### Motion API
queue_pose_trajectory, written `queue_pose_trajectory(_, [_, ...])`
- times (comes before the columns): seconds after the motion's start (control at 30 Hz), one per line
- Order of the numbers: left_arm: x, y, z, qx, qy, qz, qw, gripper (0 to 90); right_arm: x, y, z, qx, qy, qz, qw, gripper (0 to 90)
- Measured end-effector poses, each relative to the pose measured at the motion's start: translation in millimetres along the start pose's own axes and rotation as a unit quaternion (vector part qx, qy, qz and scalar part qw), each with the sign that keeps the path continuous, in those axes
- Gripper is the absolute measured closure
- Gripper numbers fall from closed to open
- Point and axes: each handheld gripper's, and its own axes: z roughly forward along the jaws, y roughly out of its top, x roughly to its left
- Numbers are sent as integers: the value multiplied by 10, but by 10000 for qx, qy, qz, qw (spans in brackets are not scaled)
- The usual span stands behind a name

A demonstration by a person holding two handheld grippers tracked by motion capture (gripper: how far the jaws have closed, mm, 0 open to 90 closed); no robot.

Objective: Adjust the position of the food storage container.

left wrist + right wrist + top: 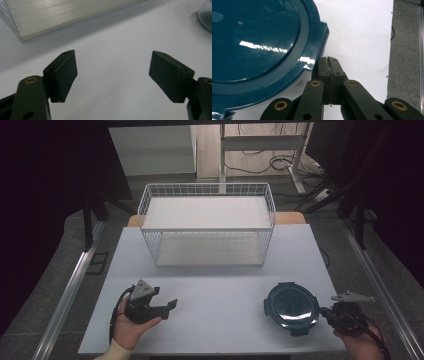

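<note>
High view, container: a round dark-blue lidded container (291, 309) sits on the white tabletop (220, 295), front right, close to the near edge, lid on and catching the light.
Right gripper view, lid: the blue lid (257, 47) looms large at the left, glossy, with a squared tab jutting from its rim towards the claw.
Right claw: right claw (329, 66) has its jaws pressed flat together, nothing between them; the tips sit just beside that rim tab, and whether they actually touch it I cannot tell.
Right claw, from above: right claw (327, 311) lies low at the container's right side, held in the person's right hand (362, 345) at the tabletop's corner.
Left claw: left claw (112, 75) stands partly open, pads (63, 75) well apart, bare white tabletop between them, holding nothing.
Left claw, from above: left claw (172, 305) points towards the right across the tabletop, cradled in the left hand (131, 327), well apart from the container.
Basket: a white wire basket (207, 222) with two levels stands at the back middle of the tabletop, its long side facing the person.
Left gripper view, far edge: the basket's lower corner (22, 37) shows at the top left, and a sliver of the container (206, 17) at the top right.
</note>
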Motion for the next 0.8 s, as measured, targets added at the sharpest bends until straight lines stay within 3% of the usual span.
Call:
queue_pose_trajectory(0.27, [-7,2,7,16,7,14,10000,227,7,-9,47,172,-11,32,9998,900])
queue_pose_trajectory(0.33, [-10,4,7,14,11,14,10000,227,34,-17,67,265,138,10,9996,900])
queue_pose_trajectory(0.43, [-4,3,10,18,12,-1,10000,227,151,-12,129,225,371,-112,9990,900])
queue_pose_trajectory(0.8, [11,1,6,17,22,-7,10000,227,450,187,241,166,465,-428,9979,900])
